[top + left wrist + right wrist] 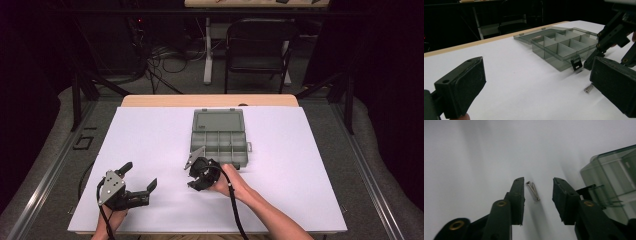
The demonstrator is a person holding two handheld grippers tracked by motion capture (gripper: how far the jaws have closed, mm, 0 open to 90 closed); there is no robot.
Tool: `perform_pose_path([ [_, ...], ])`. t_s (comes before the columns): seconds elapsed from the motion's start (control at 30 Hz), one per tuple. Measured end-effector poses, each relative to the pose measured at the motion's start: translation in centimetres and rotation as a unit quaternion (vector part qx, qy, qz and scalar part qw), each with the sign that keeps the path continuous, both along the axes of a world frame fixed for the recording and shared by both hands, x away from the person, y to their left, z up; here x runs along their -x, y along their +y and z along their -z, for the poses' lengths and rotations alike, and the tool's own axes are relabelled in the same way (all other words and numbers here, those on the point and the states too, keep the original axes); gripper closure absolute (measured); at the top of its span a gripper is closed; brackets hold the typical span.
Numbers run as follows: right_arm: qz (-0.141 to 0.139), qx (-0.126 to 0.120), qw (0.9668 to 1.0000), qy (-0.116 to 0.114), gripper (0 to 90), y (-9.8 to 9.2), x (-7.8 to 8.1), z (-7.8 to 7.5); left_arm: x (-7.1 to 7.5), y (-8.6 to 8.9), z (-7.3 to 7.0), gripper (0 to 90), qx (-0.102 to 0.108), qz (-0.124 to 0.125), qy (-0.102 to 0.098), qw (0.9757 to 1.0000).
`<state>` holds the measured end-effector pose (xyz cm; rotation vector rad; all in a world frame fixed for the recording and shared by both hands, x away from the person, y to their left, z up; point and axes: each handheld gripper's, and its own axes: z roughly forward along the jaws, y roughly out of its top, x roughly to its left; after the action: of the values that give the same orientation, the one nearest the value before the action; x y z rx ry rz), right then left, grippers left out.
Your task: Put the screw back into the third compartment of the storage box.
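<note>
Screw (533, 191) lies between right gripper (537, 195) jaws, seemingly untouched.

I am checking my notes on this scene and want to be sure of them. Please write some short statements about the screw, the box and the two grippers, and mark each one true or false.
1. The screw lies on the white table between the jaws of the right gripper. True.
2. The right gripper already clamps the screw. False: there is a gap on each side of it, and the pads do not touch it.
3. The lid of the compartment box is shut. False: it is open and lies flat behind the tray.
4. The left gripper holds nothing, and its jaws stand wide apart. True.
5. The screw lies inside one of the box's compartments. False: it lies on the table, outside the box, near the latch.
</note>
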<state>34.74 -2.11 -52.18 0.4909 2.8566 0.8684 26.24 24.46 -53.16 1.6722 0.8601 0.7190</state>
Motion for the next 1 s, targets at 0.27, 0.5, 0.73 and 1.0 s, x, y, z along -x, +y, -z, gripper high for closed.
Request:
perform_pose_path([
  [0.27,-0.01,0.014,0.9999,-0.002,74.1,0.9,-0.1,1.2,0.0,0.0,0.0,0.1,-0.001,0.001,0.0,1.0],
  [0.5,-0.017,0.025,0.9995,0.001,80.8,1.4,0.1,1.8,-0.1,0.0,0.0,0.1,-0.002,0.002,0.001,1.0],
  [0.73,-0.017,0.03,0.9994,0.002,84.6,1.5,0.2,1.9,0.0,-0.1,0.0,0.1,-0.001,0.003,-0.001,1.0],
  [1.0,-0.007,0.018,0.9996,0.021,84.8,1.0,-0.2,1.4,0.0,-0.1,0.0,0.1,0.001,0.002,-0.002,1.0],
])
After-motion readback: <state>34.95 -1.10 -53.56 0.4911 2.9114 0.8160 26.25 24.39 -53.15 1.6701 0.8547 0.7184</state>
